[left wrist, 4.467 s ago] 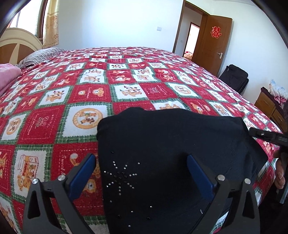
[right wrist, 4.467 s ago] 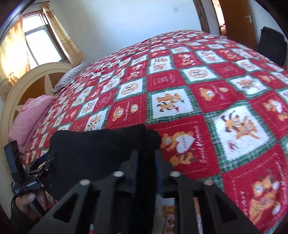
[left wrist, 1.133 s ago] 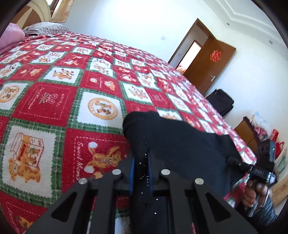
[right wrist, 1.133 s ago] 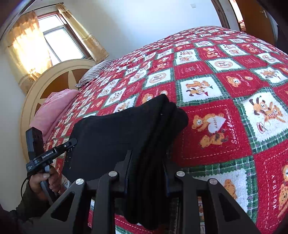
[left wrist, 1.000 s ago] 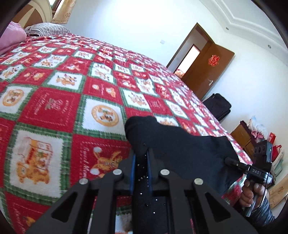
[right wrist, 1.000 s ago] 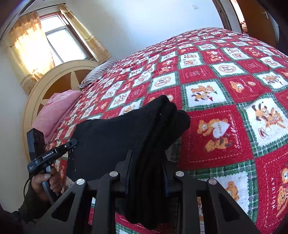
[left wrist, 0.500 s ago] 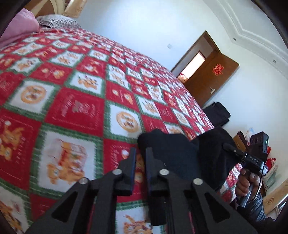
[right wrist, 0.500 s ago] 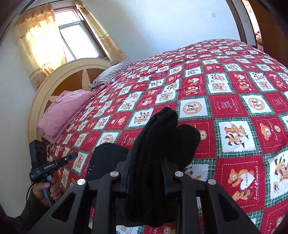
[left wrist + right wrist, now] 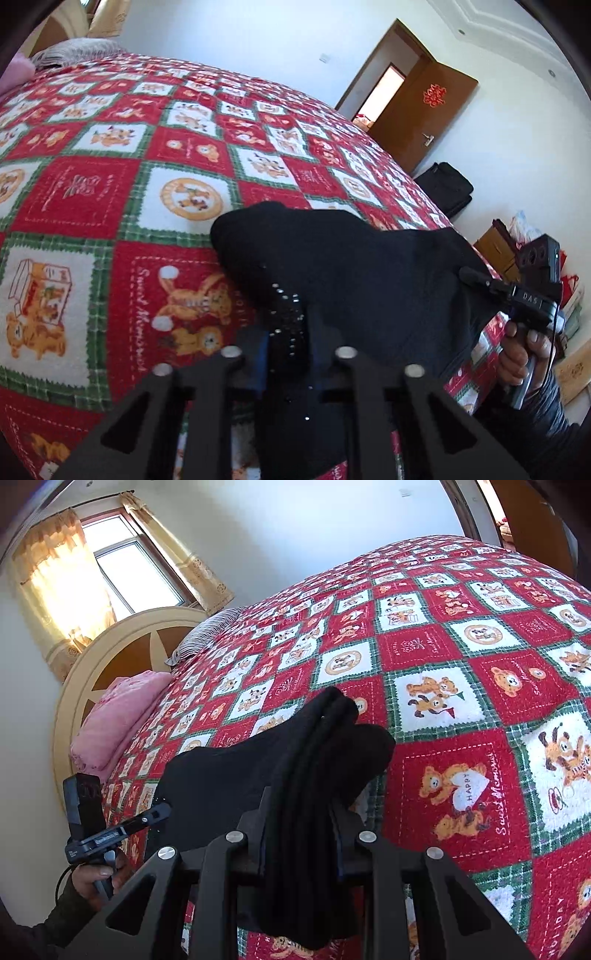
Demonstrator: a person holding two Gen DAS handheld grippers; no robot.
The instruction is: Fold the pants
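Observation:
The black pants [image 9: 351, 258] lie bunched near the edge of the bed, lifted at both ends. My left gripper [image 9: 286, 332] has its jaws closing, and its blue pads press on a fold set with small shiny studs. In the right wrist view the pants [image 9: 221, 775] stretch from that gripper [image 9: 162, 808], held in a hand at the lower left, to my right gripper [image 9: 301, 812]. The right one is shut on a thick stack of black folds that droops below its fingers. Seen from the left wrist, the right gripper [image 9: 467, 274] sits at the cloth's far right end.
A red, white and green patchwork bedspread [image 9: 110, 184] covers the bed. A pink blanket [image 9: 118, 716], a striped pillow [image 9: 207, 635] and a round headboard [image 9: 122, 650] are at its head. A brown door [image 9: 424, 110], a black bag [image 9: 447, 188] and a wooden cabinet [image 9: 495, 247] stand beyond the bed.
Half a second ago the left jaws stood slightly apart with bedspread showing between them; now they pinch the studded fold again. Both grippers swung along the bed and back. The right grip is unchanged.

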